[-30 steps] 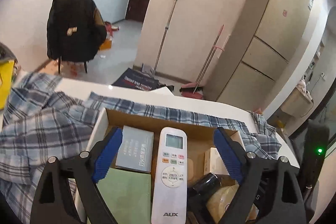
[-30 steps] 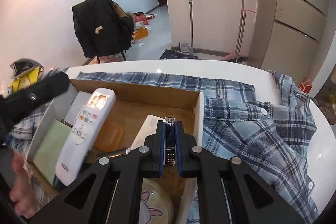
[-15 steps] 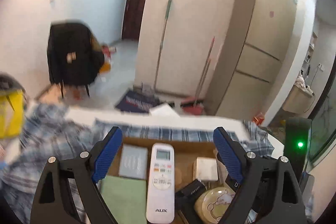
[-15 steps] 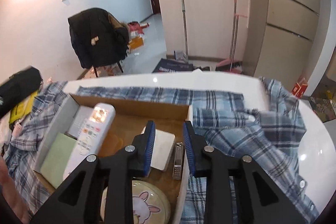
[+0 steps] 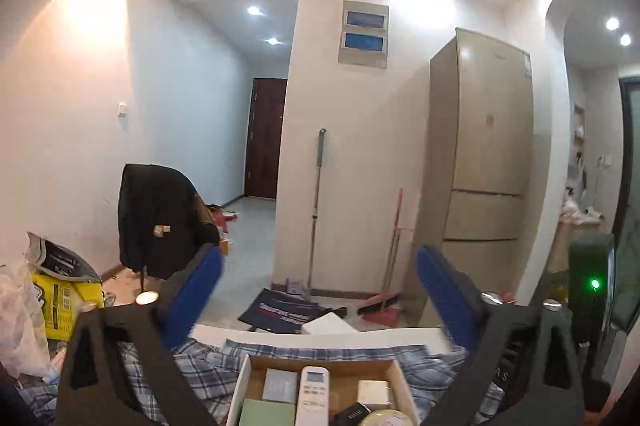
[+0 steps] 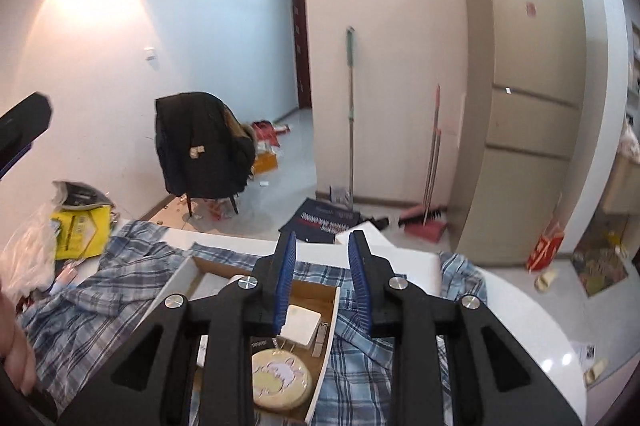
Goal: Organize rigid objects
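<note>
An open cardboard box [image 5: 243, 382] sits on a blue plaid shirt [image 5: 208, 362]. In it lie a white remote [image 5: 314, 394], a grey box [image 5: 280, 385], a green pad [image 5: 267, 413] and a small white box [image 5: 374, 392]. My left gripper [image 5: 318, 260] hovers above and behind the box, jaws opening wide, nothing between them. My right gripper [image 6: 322, 240] stands open above the box [image 6: 331, 310], holding nothing. Below it lie a round rabbit tin [image 6: 280, 382], a white square box [image 6: 302, 318] and a metal nail clipper [image 6: 320, 338] by the right wall.
The shirt [image 6: 100, 306] covers much of the white table [image 6: 520, 310]. A hand [image 6: 16, 354] shows at the left edge. Beyond stand a chair with a black jacket [image 6: 204, 146], a mop [image 6: 351, 114], a broom [image 6: 426, 218], a tall fridge [image 6: 524, 86] and a yellow bag [image 6: 80, 230].
Both grippers rose and tilted up, away from the box. The right gripper let go of the nail clipper, which now lies in the box. The left jaws spread wider.
</note>
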A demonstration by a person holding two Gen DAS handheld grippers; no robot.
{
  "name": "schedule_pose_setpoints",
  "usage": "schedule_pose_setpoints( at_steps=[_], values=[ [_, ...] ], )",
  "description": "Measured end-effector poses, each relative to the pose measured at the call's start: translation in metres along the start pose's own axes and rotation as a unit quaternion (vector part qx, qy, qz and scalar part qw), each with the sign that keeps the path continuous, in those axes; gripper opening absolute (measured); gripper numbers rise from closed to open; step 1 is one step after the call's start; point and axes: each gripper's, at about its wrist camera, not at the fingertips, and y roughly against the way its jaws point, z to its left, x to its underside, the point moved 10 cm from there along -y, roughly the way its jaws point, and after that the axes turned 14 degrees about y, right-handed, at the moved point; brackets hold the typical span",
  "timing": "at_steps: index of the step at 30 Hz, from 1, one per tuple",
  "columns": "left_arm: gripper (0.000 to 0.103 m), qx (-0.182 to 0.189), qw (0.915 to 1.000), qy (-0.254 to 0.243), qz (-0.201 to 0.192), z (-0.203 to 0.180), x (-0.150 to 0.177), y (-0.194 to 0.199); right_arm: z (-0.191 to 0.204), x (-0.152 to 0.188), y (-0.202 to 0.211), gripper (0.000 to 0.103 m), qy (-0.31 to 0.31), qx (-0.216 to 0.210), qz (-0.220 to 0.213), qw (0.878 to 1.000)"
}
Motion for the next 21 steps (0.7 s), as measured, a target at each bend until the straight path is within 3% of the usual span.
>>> schedule_pose_setpoints(
  at_steps=[2, 4, 8, 10, 11, 12, 18, 21],
  values=[
    [0.103, 0.015, 0.9995, -0.026, -0.012, -0.002, -0.006, 0.018, 0.007, -0.004, 0.021, 0.026, 0.01, 0.005, -0.018, 1.0],
    [0.103, -0.003, 0.9956, -0.08, -0.049, -0.003, -0.01, 0.042, 0.013, -0.006, 0.041, 0.026, 0.015, 0.009, -0.036, 0.999],
    [0.103, -0.007, 0.9898, -0.12, -0.077, -0.003, -0.002, 0.08, 0.017, -0.015, 0.086, 0.028, 0.025, 0.016, -0.083, 0.996],
    [0.103, -0.026, 0.9872, -0.129, -0.091, -0.002, 0.003, 0.099, 0.02, -0.018, 0.102, 0.05, 0.027, 0.02, -0.101, 0.994],
    [0.103, -0.052, 0.9842, -0.135, -0.103, 0.0, 0.005, 0.111, 0.022, -0.019, 0.11, 0.076, 0.027, 0.019, -0.112, 0.993],
    [0.103, -0.058, 0.9826, -0.141, -0.105, 0.0, 0.009, 0.119, 0.024, -0.019, 0.118, 0.087, 0.024, 0.021, -0.125, 0.992],
    [0.103, -0.021, 0.9867, -0.13, -0.095, -0.004, 0.032, 0.154, 0.04, -0.001, 0.143, 0.093, 0.025, 0.01, -0.14, 0.99],
    [0.103, 0.001, 0.9919, -0.117, -0.05, -0.004, 0.05, 0.153, 0.043, 0.011, 0.149, 0.101, 0.015, 0.01, -0.151, 0.988]
  ],
)
